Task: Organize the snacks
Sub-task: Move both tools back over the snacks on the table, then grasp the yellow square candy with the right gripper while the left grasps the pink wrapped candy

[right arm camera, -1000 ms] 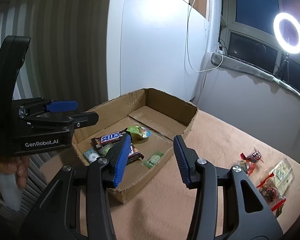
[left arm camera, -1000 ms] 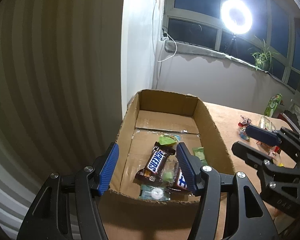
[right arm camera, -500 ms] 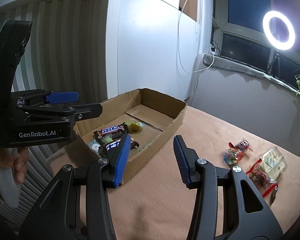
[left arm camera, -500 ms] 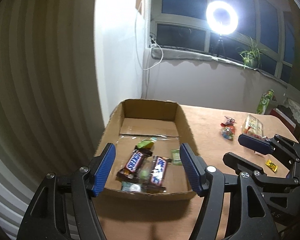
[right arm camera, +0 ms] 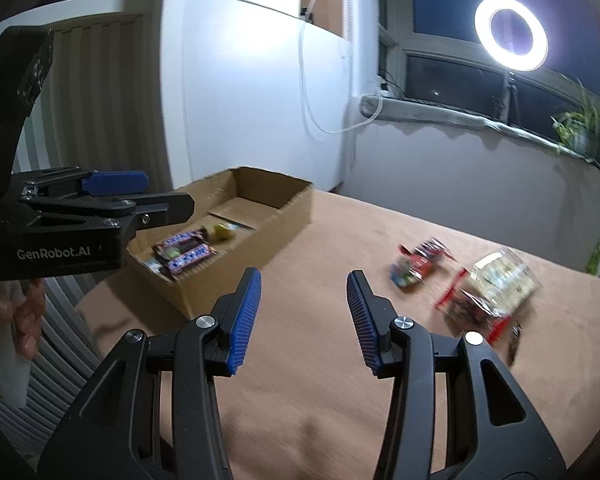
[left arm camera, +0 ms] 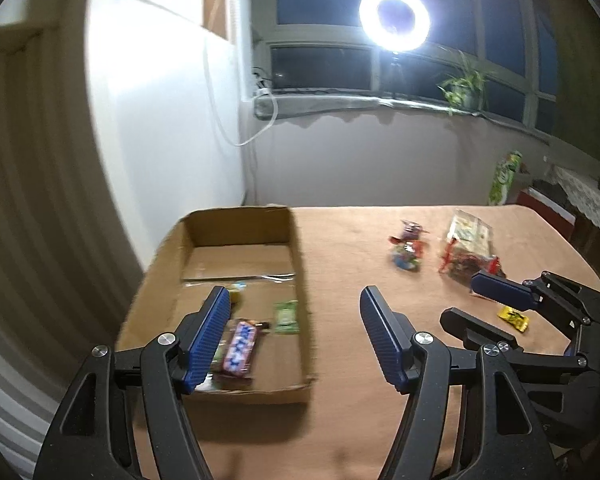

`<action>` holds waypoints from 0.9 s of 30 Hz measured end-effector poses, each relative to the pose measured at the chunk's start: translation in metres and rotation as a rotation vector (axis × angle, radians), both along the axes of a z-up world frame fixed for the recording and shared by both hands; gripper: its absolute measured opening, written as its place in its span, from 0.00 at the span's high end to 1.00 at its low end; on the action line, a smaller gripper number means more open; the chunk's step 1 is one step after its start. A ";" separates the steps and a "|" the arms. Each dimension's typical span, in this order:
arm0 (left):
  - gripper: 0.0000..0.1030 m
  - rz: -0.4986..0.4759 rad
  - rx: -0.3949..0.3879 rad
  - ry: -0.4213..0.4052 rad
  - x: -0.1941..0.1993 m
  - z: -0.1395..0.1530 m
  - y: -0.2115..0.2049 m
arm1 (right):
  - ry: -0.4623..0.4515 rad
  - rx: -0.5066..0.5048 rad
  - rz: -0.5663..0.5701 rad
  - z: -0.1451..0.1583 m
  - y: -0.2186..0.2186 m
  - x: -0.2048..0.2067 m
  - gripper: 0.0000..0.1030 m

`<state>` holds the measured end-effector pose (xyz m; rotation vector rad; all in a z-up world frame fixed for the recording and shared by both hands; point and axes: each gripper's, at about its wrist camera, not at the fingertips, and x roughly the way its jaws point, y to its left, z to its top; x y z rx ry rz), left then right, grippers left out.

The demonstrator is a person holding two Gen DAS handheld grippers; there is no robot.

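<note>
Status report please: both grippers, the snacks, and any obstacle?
Left gripper open, just widened, empty. Right gripper open, empty. Bars in box; packets loose on table. Nothing between.

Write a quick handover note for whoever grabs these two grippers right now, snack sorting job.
Left gripper: open, empty; jaws have just been opening.
Right gripper: open, empty, over bare tabletop.
Brown cardboard box: already holds chocolate bars in brown wrappers, a small green packet and a yellow-green sweet.
Left to do: red and blue candy bag, clear bag with red trim and small yellow packet lie on the tan table.
</note>
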<state>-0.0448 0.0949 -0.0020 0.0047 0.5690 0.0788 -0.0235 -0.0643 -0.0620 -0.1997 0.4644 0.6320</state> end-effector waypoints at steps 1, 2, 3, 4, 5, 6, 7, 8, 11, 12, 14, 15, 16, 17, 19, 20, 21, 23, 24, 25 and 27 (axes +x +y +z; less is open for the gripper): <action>0.35 -0.009 0.002 0.004 0.001 0.000 -0.006 | 0.004 0.002 -0.012 -0.001 -0.005 0.001 0.55; 0.35 -0.020 0.005 0.008 0.003 0.000 -0.011 | 0.008 0.003 -0.024 -0.002 -0.012 0.002 0.55; 0.35 -0.033 0.008 0.012 0.005 -0.001 -0.018 | 0.014 0.004 -0.039 -0.004 -0.021 0.003 0.55; 0.35 -0.049 0.012 0.017 0.008 -0.002 -0.026 | 0.019 0.005 -0.055 -0.006 -0.030 0.004 0.55; 0.35 -0.064 0.016 0.021 0.011 -0.003 -0.034 | 0.023 0.007 -0.072 -0.008 -0.038 0.005 0.55; 0.35 -0.076 0.018 0.024 0.013 -0.003 -0.040 | 0.031 0.010 -0.093 -0.011 -0.049 0.007 0.55; 0.35 -0.093 0.022 0.028 0.016 -0.004 -0.048 | 0.038 0.010 -0.109 -0.013 -0.057 0.008 0.55; 0.35 -0.107 0.024 0.033 0.019 -0.005 -0.054 | 0.045 0.010 -0.129 -0.015 -0.066 0.009 0.55; 0.35 -0.153 0.029 0.051 0.026 -0.009 -0.075 | 0.059 0.013 -0.177 -0.020 -0.090 0.014 0.55; 0.35 -0.168 0.031 0.057 0.029 -0.010 -0.081 | 0.067 0.014 -0.199 -0.023 -0.100 0.014 0.55; 0.35 -0.199 0.038 0.069 0.033 -0.013 -0.095 | 0.081 0.015 -0.226 -0.026 -0.113 0.016 0.55; 0.35 -0.213 0.041 0.074 0.036 -0.014 -0.102 | 0.091 0.015 -0.241 -0.028 -0.121 0.018 0.55; 0.35 -0.230 0.043 0.081 0.039 -0.016 -0.110 | 0.096 0.015 -0.251 -0.030 -0.126 0.019 0.54; 0.35 -0.244 0.043 0.087 0.041 -0.018 -0.115 | 0.102 0.013 -0.261 -0.032 -0.131 0.020 0.54; 0.35 -0.275 0.046 0.100 0.047 -0.022 -0.130 | 0.119 -0.001 -0.266 -0.037 -0.136 0.023 0.51; 0.35 -0.287 0.049 0.106 0.049 -0.023 -0.135 | 0.127 -0.012 -0.267 -0.039 -0.138 0.024 0.49; 0.35 -0.300 0.051 0.115 0.053 -0.026 -0.141 | 0.126 -0.022 -0.273 -0.042 -0.140 0.025 0.47; 0.35 -0.323 0.051 0.137 0.062 -0.031 -0.151 | 0.135 -0.021 -0.275 -0.046 -0.143 0.026 0.47; 0.35 -0.337 0.050 0.154 0.068 -0.036 -0.156 | 0.143 -0.016 -0.273 -0.048 -0.145 0.027 0.47; 0.35 -0.344 0.049 0.166 0.072 -0.039 -0.160 | 0.148 -0.016 -0.273 -0.050 -0.146 0.028 0.47; 0.35 -0.362 0.038 0.188 0.081 -0.046 -0.166 | 0.155 -0.020 -0.267 -0.054 -0.146 0.030 0.47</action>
